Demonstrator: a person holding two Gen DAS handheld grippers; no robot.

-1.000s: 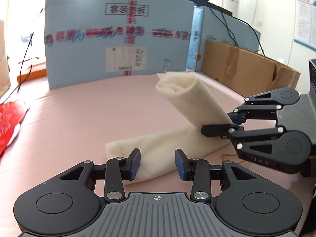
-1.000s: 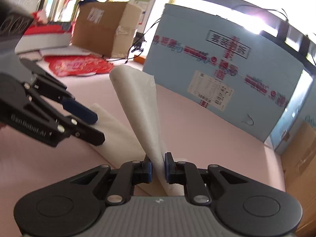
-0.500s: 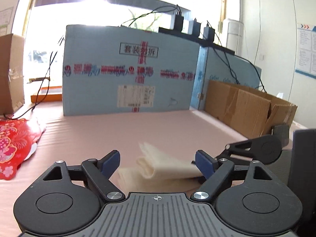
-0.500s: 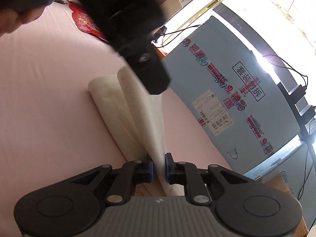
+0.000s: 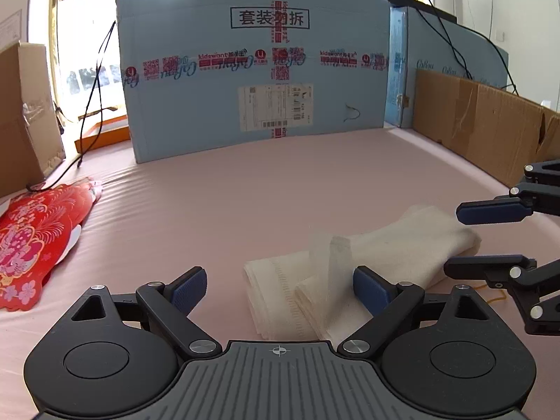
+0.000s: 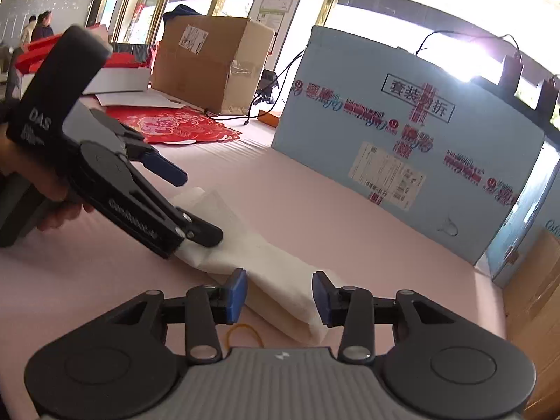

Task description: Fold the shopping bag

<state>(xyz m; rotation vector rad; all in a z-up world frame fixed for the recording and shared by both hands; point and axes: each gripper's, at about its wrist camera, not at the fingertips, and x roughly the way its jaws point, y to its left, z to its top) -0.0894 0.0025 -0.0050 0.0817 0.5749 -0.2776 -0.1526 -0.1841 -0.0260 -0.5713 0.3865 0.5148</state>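
Pink table [image 5: 245, 192] fronts a blue box [image 5: 255, 70] at 12 o'clock. Folded bag [image 5: 385, 252] now lies flat; right gripper [image 6: 278, 295] has let go, left gripper [image 5: 280, 288] spread wider.

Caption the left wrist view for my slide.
Both grippers open over the folded bag on the pink mat.

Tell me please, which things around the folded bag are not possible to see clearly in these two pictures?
- Left wrist view: near end of the shopping bag is hidden behind the left gripper body.
- Left wrist view: the right gripper is cut off by the right edge.
- Right wrist view: the yellow rubber band is partly hidden by the right gripper body.
- Right wrist view: the lower finger of the left gripper covers the bag's far corner; contact unclear.
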